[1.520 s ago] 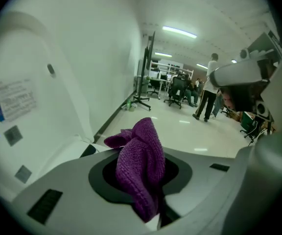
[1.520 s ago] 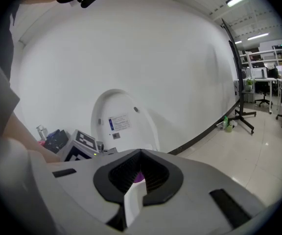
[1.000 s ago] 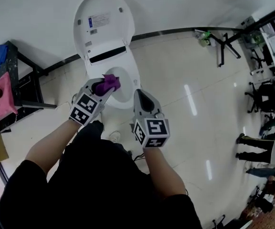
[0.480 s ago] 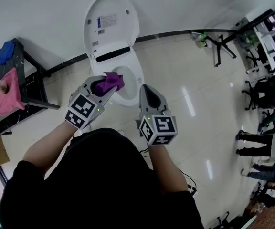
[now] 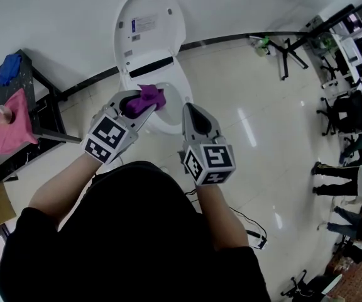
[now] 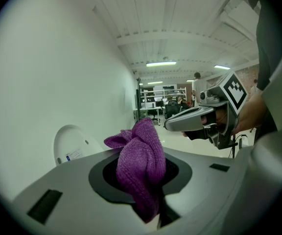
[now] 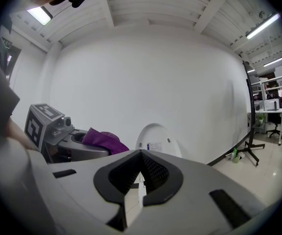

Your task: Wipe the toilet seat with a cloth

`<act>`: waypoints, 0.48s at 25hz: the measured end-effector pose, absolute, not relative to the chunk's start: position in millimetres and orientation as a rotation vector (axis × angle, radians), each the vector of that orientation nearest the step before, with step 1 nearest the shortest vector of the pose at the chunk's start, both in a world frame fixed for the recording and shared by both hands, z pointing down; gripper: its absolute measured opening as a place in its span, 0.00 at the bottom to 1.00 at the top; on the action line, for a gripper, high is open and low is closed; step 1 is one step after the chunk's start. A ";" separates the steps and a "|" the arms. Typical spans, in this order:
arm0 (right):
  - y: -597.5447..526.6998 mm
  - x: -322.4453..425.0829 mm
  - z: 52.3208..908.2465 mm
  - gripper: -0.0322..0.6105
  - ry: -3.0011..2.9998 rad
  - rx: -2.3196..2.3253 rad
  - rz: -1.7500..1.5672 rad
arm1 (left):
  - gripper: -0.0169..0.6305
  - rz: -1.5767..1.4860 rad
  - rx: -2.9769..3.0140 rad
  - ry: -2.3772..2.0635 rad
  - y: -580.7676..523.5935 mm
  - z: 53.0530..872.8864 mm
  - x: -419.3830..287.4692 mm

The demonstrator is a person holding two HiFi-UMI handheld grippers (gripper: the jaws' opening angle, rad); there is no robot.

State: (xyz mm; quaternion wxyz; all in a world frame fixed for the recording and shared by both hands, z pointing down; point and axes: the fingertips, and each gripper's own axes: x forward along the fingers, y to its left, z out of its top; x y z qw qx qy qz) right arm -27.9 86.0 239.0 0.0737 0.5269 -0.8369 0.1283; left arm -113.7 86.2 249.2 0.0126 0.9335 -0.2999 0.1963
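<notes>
A white toilet stands against the wall with its lid raised and the seat ring down around the bowl. My left gripper is shut on a bunched purple cloth, held above the left near part of the seat. In the left gripper view the cloth sticks up from between the jaws, with the lid behind it. My right gripper hovers by the seat's right near edge; its jaws stand shut with nothing between them. Whether the cloth touches the seat cannot be told.
A black side table at the left carries a pink cloth and a blue item. A black stand is by the wall on the right. Office chairs and people stand far right. A cable lies on the glossy floor.
Both grippers have shifted slightly forward toward the toilet, the cloth still held in the left one. The right gripper stays shut and empty.
</notes>
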 end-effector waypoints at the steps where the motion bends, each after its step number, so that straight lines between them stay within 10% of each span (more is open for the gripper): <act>1: 86.8 -29.3 239.0 0.07 -2.511 1.582 0.383 | 0.17 0.610 2.911 -0.932 86.8 249.2 -114.2; 12: 87.7 -34.2 241.5 0.07 -2.509 1.563 0.366 | 0.17 0.596 2.914 -0.932 83.9 251.7 -112.9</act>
